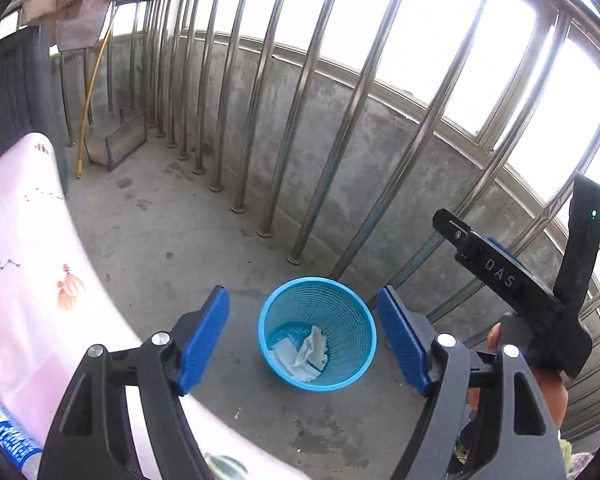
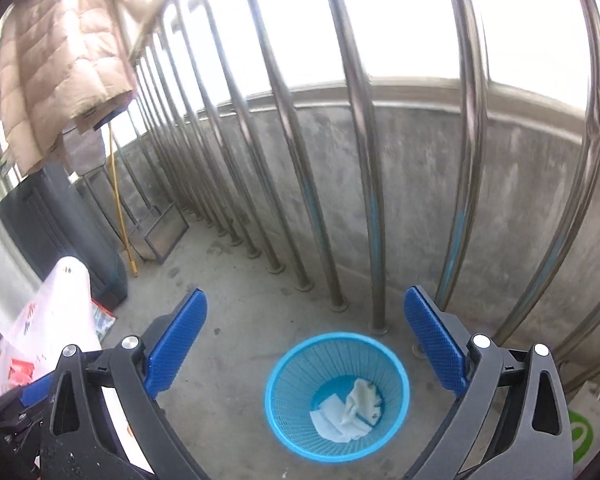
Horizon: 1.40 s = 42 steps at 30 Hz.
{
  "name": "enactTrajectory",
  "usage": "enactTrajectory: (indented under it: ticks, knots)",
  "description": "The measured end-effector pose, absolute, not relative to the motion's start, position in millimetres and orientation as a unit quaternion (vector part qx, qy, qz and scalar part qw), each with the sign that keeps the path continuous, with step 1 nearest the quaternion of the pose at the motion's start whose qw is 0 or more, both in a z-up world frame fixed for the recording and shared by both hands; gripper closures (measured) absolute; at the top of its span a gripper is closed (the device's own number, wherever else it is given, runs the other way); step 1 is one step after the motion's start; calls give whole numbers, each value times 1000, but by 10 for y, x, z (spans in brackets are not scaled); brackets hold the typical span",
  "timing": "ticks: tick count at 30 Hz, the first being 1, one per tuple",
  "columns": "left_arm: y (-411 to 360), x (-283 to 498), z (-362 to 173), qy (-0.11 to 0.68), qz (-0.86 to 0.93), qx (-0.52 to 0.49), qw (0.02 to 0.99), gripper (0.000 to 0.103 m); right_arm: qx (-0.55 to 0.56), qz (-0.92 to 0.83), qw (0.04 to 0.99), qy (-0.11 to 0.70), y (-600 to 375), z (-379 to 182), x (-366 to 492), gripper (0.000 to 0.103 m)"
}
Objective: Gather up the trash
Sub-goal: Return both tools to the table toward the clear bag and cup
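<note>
A: Blue plastic mesh forms the waste basket (image 1: 317, 334), a round tapered bin standing upright on the grey concrete floor (image 1: 180, 240). Contents?

B: Crumpled white tissues (image 1: 306, 354) lie on the basket bottom, soft and creased, overlapping one another. The right wrist view shows the same white wad (image 2: 350, 410) inside the ribbed wall.

A: Left gripper (image 1: 304, 340) status?

B: Jaws apart, nothing between them. Its ribbed blue pads (image 1: 204, 338) frame the basket from above, one on each side of the rim.

A: Right gripper (image 2: 306, 350)?

B: Jaws likewise apart and empty, held above the basket and angled downward. In the left wrist view its black body sits to the right of the basket, a hand (image 1: 540, 384) gripping it.

A: Surroundings?

B: Polished steel bars (image 2: 360, 160) stand behind the basket, anchored before a rough concrete wall. A desk under a pink printed cloth (image 1: 40, 260) lies left of the basket.
</note>
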<state>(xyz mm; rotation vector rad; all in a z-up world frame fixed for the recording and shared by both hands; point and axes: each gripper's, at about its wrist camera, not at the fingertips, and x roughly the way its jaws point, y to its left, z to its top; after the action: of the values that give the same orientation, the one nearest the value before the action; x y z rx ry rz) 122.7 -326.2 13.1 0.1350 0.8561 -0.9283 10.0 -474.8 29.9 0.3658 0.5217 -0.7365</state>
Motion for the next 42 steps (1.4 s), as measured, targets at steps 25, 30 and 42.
enactTrajectory:
  ticks: [25, 30, 42]
  knots:
    - [140, 1151, 455, 316, -284, -102, 900, 6, 69, -67, 969, 228, -2826, 900, 979, 8]
    - [261, 1303, 332, 306, -296, -60, 903, 6, 44, -22, 964, 263, -2651, 742, 1347, 8]
    - [109, 1759, 84, 341, -317, -18, 885, 15, 72, 124, 916, 374, -2543, 168, 1864, 42]
